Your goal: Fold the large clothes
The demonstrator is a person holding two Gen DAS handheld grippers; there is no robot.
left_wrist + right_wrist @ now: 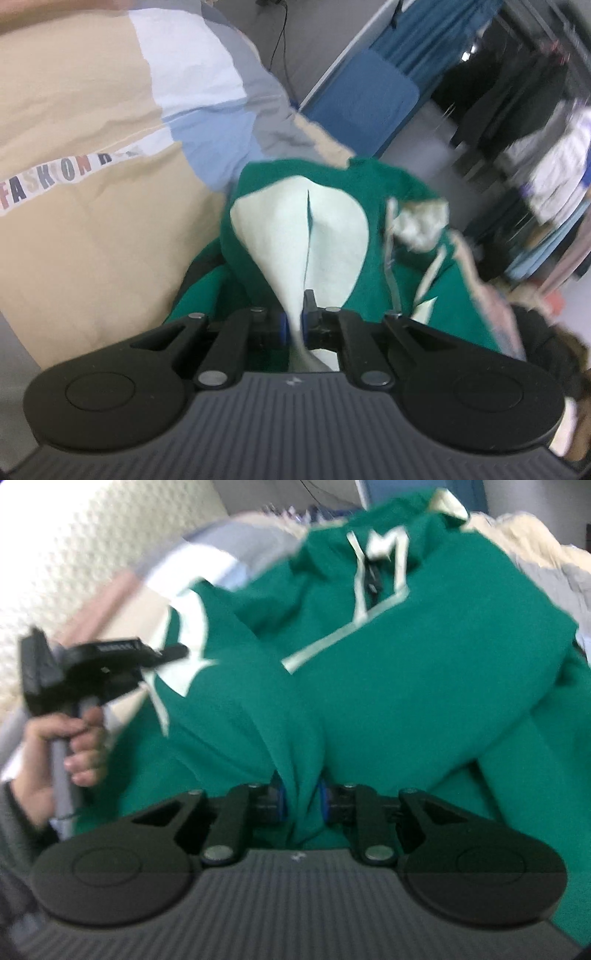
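A: Which step is this?

B: The pick-up, I'd judge. The left gripper (295, 325) is clamped narrow on a pale lining fold of the green hoodie (369, 184), which spreads out ahead of its jaws over a beige printed garment (92, 229).

A: And the right gripper (300, 799)?

B: Its jaws pinch a thick bunch of the same green cloth, the hoodie's body rising beyond them. The person's hand (62, 753) and left tool show off to its left.

A: Next?

B: Probably drawing both grips apart to spread it flat.
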